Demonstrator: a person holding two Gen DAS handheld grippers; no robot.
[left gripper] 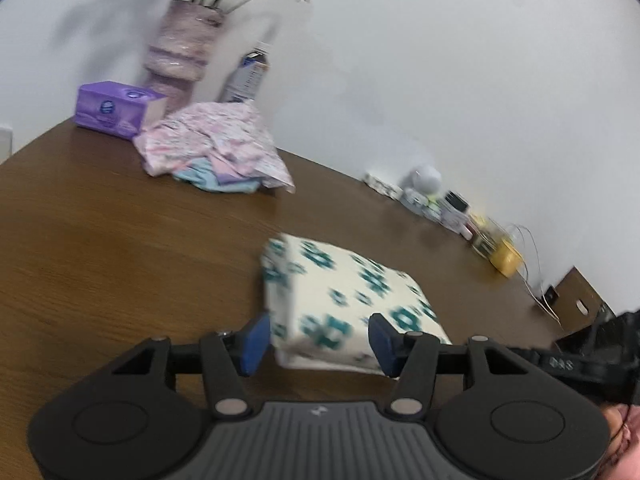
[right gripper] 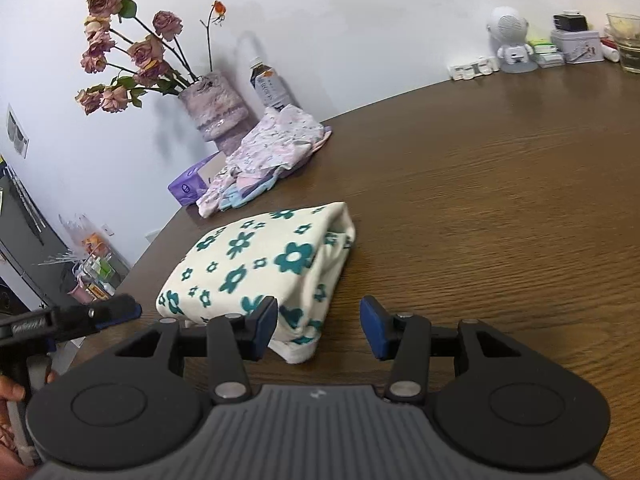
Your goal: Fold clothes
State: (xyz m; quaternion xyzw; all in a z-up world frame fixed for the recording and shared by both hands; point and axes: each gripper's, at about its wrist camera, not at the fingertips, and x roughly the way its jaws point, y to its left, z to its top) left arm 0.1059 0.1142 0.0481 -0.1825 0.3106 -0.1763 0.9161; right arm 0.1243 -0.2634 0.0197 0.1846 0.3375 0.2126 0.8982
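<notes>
The table (right gripper: 500, 200) filled the lower half of both views, brown and wood-grained. On it, at centre frame, lay the floral garment (right gripper: 256, 264), already folded into a thick cream bundle with teal flowers; in the right view its long axis ran from lower left to upper right, layered open edges facing right. Whether it was freshly folded or waiting to be moved, the frames did not settle. The left gripper (left gripper: 316, 340) stood just before the bundle's near end, jaws apart and straddling it, holding nothing; that view was blurred. The right gripper (right gripper: 318, 328) sat at the bundle's near right corner, jaws likewise apart and empty, only its left pad overlapping the cloth. Both seemed about equally near. At upper left a crumpled pink pile (right gripper: 264, 156) lay well apart, beside the tissue box (right gripper: 188, 186), vase (right gripper: 214, 106) and bottle (right gripper: 268, 86). Nothing stood between grippers and bundle.
</notes>
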